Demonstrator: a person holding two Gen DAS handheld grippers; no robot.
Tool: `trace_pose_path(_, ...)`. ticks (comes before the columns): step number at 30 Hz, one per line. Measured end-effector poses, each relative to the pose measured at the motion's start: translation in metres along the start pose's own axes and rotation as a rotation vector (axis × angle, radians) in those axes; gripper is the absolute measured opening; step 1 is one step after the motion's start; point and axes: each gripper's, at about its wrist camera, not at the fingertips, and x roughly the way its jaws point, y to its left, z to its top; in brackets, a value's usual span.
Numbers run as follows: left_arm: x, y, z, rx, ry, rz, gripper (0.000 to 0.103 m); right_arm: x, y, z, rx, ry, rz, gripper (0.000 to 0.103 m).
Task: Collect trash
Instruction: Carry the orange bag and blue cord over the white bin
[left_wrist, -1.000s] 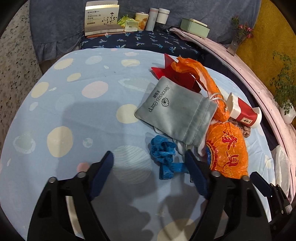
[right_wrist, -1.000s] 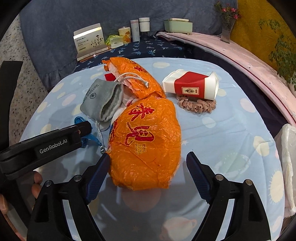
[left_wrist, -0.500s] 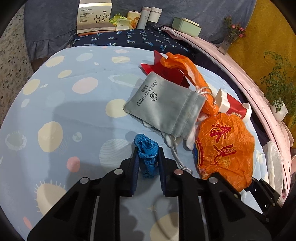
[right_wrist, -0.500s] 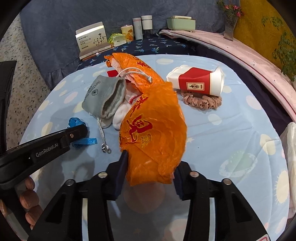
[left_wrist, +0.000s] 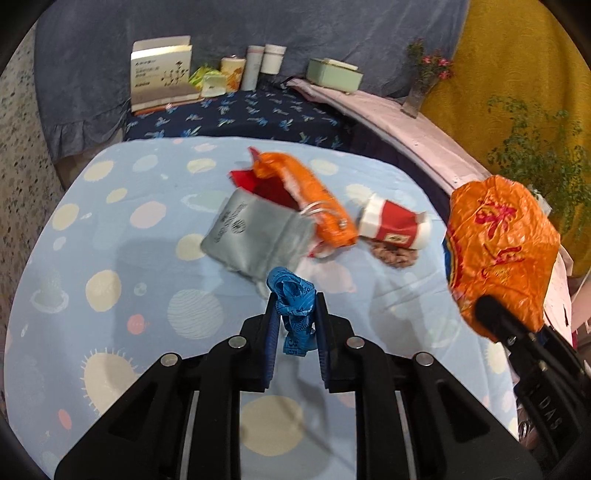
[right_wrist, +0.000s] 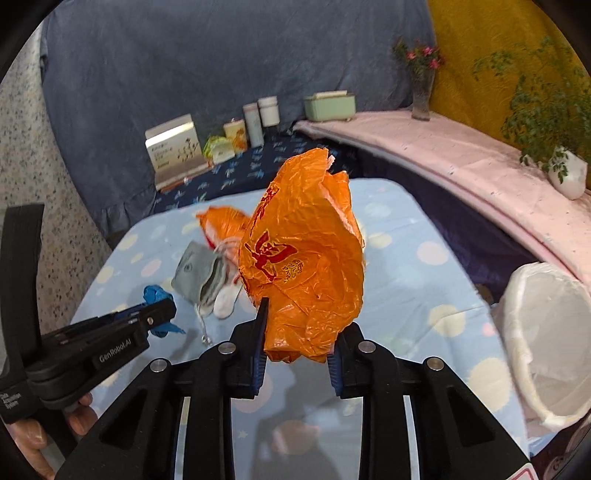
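My left gripper (left_wrist: 295, 314) is shut on a crumpled blue tape (left_wrist: 293, 295) and holds it above the blue spotted tablecloth (left_wrist: 147, 258). My right gripper (right_wrist: 297, 328) is shut on an orange plastic bag (right_wrist: 306, 266) with red characters, lifted clear of the table; it also shows in the left wrist view (left_wrist: 498, 251). On the table lie a grey drawstring pouch (left_wrist: 255, 232), a second orange bag (left_wrist: 310, 195), a red and white paper cup (left_wrist: 395, 227) on its side and a brown scrunchie (left_wrist: 395, 256).
A white-lined bin (right_wrist: 546, 339) stands at the table's right edge. At the back, a dark blue cloth (left_wrist: 240, 114) carries a box (left_wrist: 160, 77), jars and a green tin (left_wrist: 332, 74). A pink ledge (right_wrist: 461, 162) with plants runs along the right.
Both grippers closed on their items and lifted them: the left raised the blue tape off the cloth, the right raised the orange bag up and toward the right.
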Motion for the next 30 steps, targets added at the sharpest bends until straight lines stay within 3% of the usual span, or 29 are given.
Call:
trace_pose_path(14, -0.052, -0.117, 0.019, 0.188, -0.094, -0.146, 0.018, -0.098, -0.082, 0.031, 0.085, -0.209, -0.115, 0.026)
trace_pose_path(30, -0.063, -0.237, 0.002, 0.368, -0.096, -0.245, 0.018, -0.138, -0.168, 0.015, 0.196, -0.25, -0.224, 0.026)
